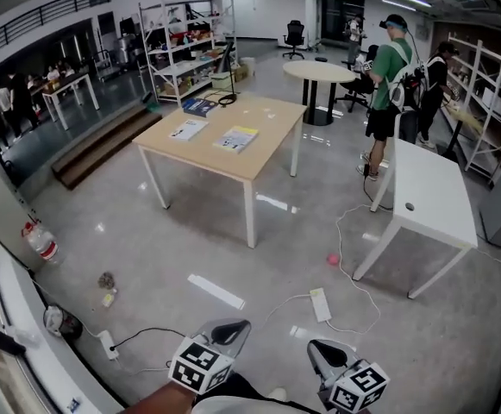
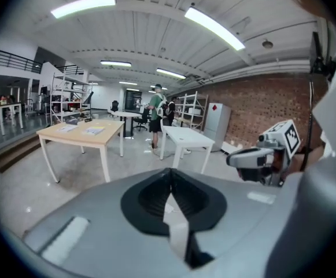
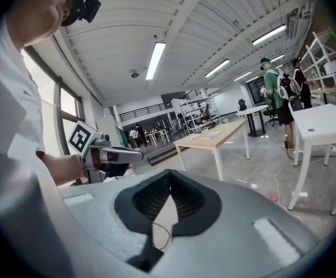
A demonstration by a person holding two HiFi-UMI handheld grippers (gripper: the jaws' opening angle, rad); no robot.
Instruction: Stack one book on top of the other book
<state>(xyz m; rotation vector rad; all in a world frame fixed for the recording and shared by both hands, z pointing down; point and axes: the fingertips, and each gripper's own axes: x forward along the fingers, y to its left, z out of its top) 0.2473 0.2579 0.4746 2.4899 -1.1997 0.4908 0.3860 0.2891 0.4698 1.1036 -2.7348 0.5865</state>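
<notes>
The head view looks from standing height steeply down toward the far light wooden table point(image 1: 224, 132). Both gripper views face it from low down, each catching the other: right gripper point(image 2: 232, 158), left gripper point(image 3: 137, 153).

On the tabletop point(image 1: 263, 119), one book point(image 1: 188, 128) lies left of the other book point(image 1: 237, 138), apart, with another table point(image 1: 431, 192) standing to the right.
</notes>
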